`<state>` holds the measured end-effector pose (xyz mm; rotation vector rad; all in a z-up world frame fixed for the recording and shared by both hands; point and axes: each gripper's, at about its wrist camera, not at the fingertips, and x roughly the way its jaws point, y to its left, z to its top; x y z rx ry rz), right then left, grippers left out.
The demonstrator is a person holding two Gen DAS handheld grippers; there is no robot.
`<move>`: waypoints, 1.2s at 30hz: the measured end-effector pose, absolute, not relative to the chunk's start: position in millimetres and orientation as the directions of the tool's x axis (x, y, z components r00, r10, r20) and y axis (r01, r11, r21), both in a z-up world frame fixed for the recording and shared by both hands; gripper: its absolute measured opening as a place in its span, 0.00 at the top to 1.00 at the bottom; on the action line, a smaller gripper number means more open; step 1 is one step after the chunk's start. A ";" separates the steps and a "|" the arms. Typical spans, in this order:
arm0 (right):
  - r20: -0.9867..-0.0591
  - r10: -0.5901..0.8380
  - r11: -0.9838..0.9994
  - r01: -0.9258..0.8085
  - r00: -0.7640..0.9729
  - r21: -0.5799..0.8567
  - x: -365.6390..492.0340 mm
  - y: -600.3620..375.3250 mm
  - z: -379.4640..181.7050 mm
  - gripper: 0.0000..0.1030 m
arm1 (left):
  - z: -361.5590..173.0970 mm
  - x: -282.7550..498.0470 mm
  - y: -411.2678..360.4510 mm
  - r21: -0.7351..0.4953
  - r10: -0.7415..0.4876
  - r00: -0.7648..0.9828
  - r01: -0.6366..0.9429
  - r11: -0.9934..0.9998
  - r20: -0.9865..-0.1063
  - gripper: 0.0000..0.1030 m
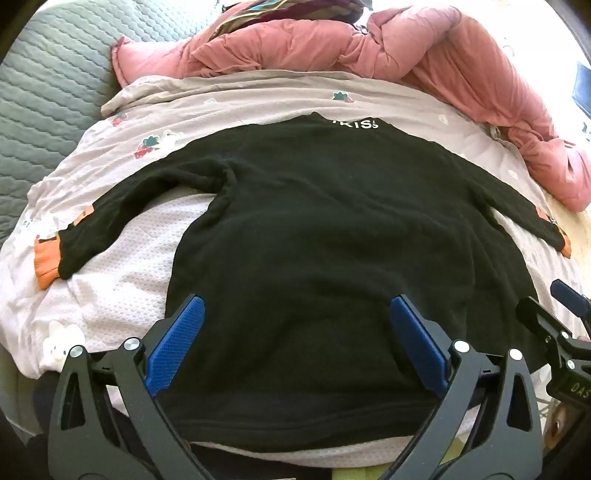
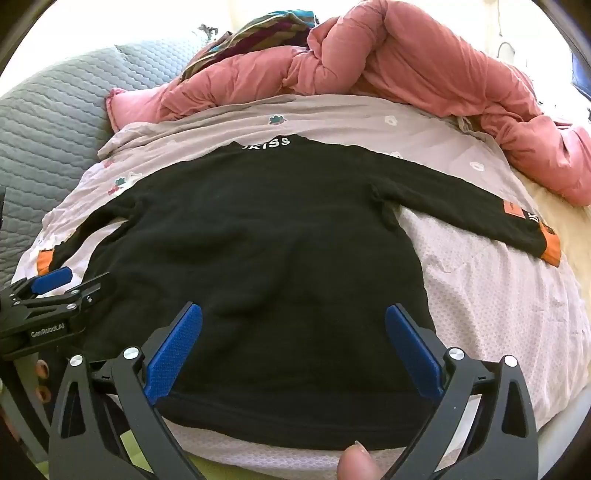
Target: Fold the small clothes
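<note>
A small black sweater (image 1: 317,229) (image 2: 258,236) with orange cuffs and white letters at the collar lies flat on a pale pink sheet, hem nearest me, both sleeves spread out. Its left cuff (image 1: 46,264) and right cuff (image 2: 550,247) rest on the sheet. My left gripper (image 1: 297,314) hangs open over the lower left part of the hem, blue pads wide apart, nothing between them. My right gripper (image 2: 293,319) hangs open over the lower right part of the hem, holding nothing. Each gripper shows at the other view's edge: the right gripper (image 1: 565,332) and the left gripper (image 2: 55,291).
A rumpled pink quilt (image 1: 369,48) (image 2: 406,66) lies beyond the sweater, with striped cloth (image 2: 258,29) behind it. A grey quilted cover (image 1: 48,92) is at the left. A small white toy (image 1: 61,345) sits on the sheet (image 1: 122,280) near the left edge. A fingertip (image 2: 356,465) shows at the bottom.
</note>
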<state>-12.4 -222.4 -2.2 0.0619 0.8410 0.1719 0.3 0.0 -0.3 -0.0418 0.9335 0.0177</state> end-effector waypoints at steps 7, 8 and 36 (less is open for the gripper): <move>-0.735 0.168 0.986 -0.126 0.657 0.113 -13.3 -220.3 -0.7 0.04 | -0.3 0.5 0.3 -0.026 0.000 0.600 -0.034 0.999 -0.800 0.08; -0.735 0.166 0.986 -0.126 0.658 0.110 -13.6 -218.3 1.1 0.04 | -0.5 0.8 0.5 -0.026 0.001 0.600 -0.036 0.999 -0.800 0.08; -0.731 0.163 0.986 -0.138 0.663 0.094 -14.4 -217.9 0.6 0.04 | 3.9 2.1 1.4 -0.029 -0.001 0.604 -0.036 0.999 -0.797 0.08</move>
